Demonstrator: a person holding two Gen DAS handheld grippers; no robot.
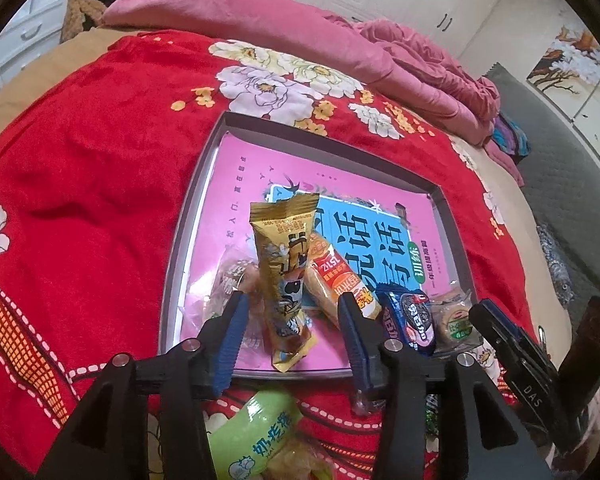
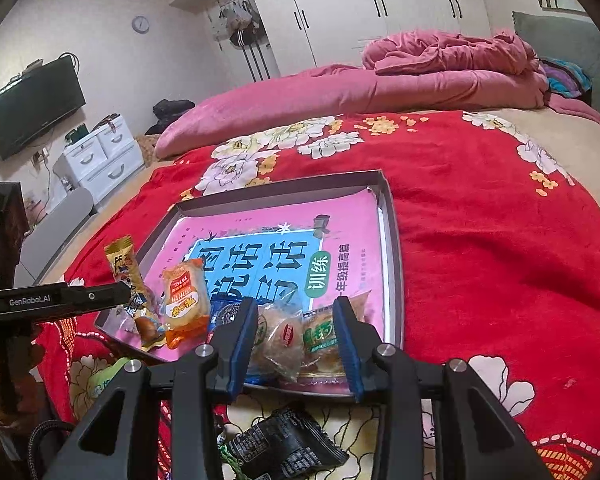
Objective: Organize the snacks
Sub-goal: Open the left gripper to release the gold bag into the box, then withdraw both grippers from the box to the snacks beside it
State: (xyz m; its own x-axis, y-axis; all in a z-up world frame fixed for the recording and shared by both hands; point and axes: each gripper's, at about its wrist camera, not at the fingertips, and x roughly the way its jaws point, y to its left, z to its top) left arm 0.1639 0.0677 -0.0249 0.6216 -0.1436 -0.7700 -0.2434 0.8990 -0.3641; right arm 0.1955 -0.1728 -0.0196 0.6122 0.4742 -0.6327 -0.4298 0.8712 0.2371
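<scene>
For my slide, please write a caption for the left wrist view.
Left gripper open around a yellow snack packet in the tray.

A home bedroom. A bed (image 2: 480, 208) covered with a red floral blanket (image 2: 460, 240) fills the view, a pink quilt (image 2: 440, 68) bunched at its far side. White wardrobes (image 2: 340, 4) line the back wall, beside a wall clock (image 2: 140, 24), a wall-mounted television (image 2: 34, 106) and a white drawer chest (image 2: 104, 156).
</scene>
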